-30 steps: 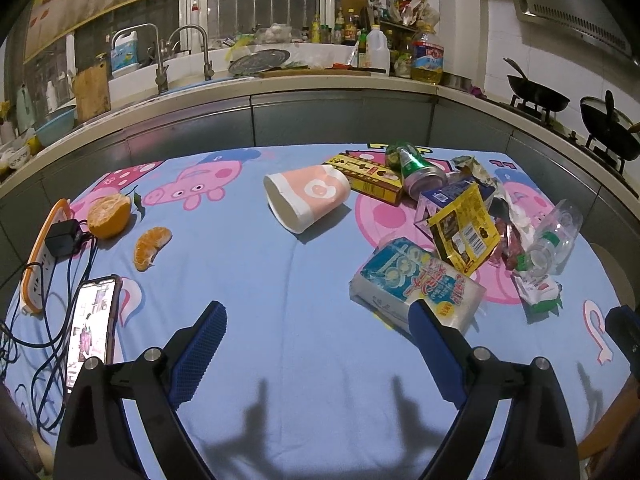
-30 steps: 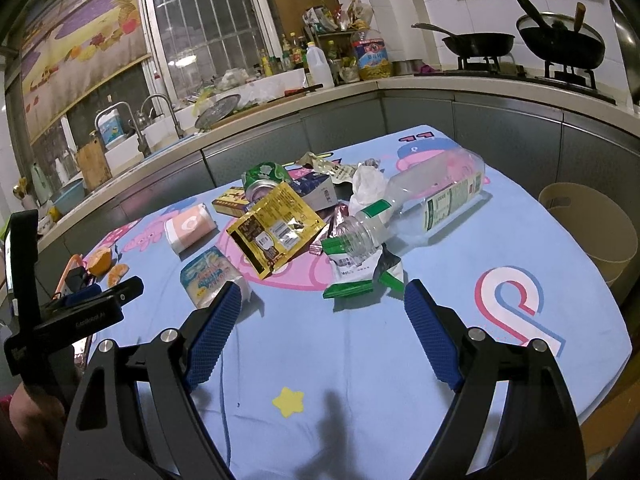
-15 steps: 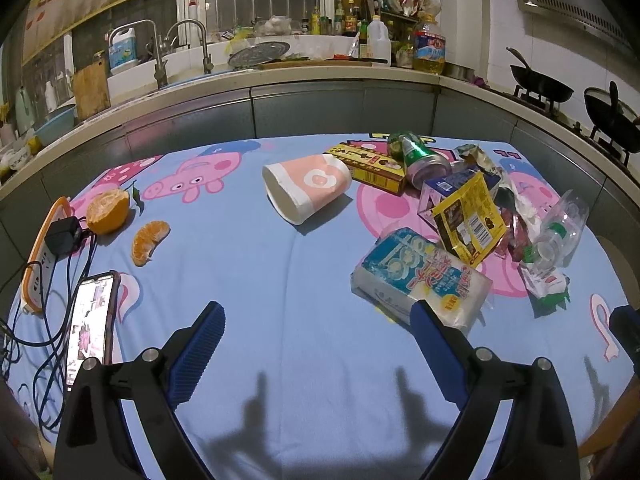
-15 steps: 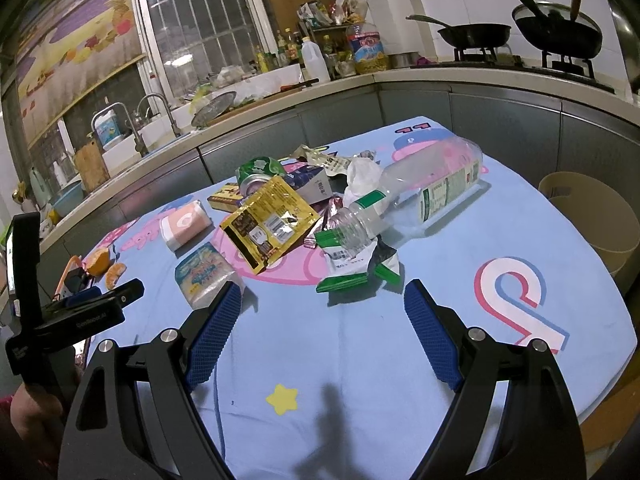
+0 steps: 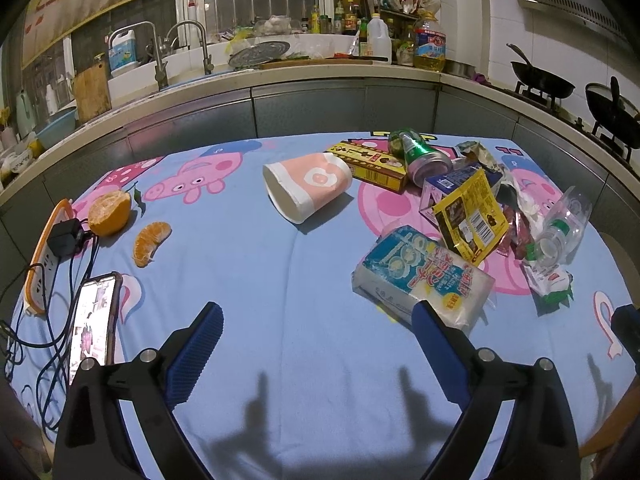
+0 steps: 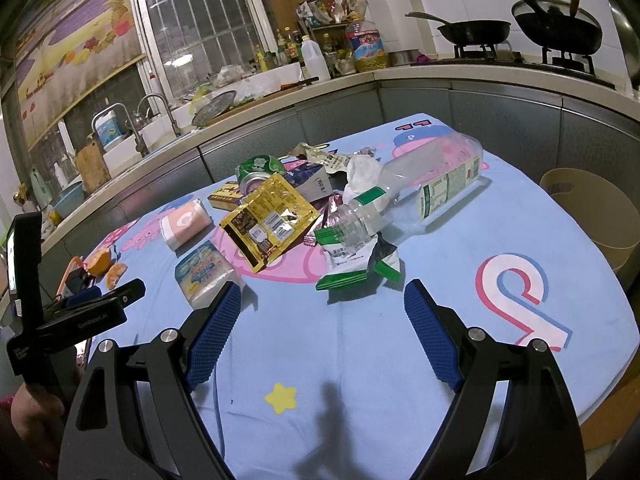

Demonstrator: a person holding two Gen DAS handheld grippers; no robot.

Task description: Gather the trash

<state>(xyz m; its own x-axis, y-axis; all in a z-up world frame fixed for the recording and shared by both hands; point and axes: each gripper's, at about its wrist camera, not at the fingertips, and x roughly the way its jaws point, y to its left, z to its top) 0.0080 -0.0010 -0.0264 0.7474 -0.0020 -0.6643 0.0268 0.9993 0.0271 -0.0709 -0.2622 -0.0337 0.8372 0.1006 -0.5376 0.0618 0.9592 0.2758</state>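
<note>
Trash lies in a heap on the blue cartoon tablecloth: a pink paper cup on its side, a blue tissue pack, a yellow snack bag, a green can, a yellow box, a clear plastic bottle and green-white wrappers. My left gripper is open and empty, its right finger close to the tissue pack. My right gripper is open and empty, just short of the wrappers. A beige bin stands off the table's right edge.
A phone, a power strip with cables and orange pieces lie on the table's left side. The kitchen counter with sink and stove with pans curves behind the table.
Both grippers have drifted slightly, with the table contents shifting a little in view. Both stay open and empty; nothing on the table has moved.
</note>
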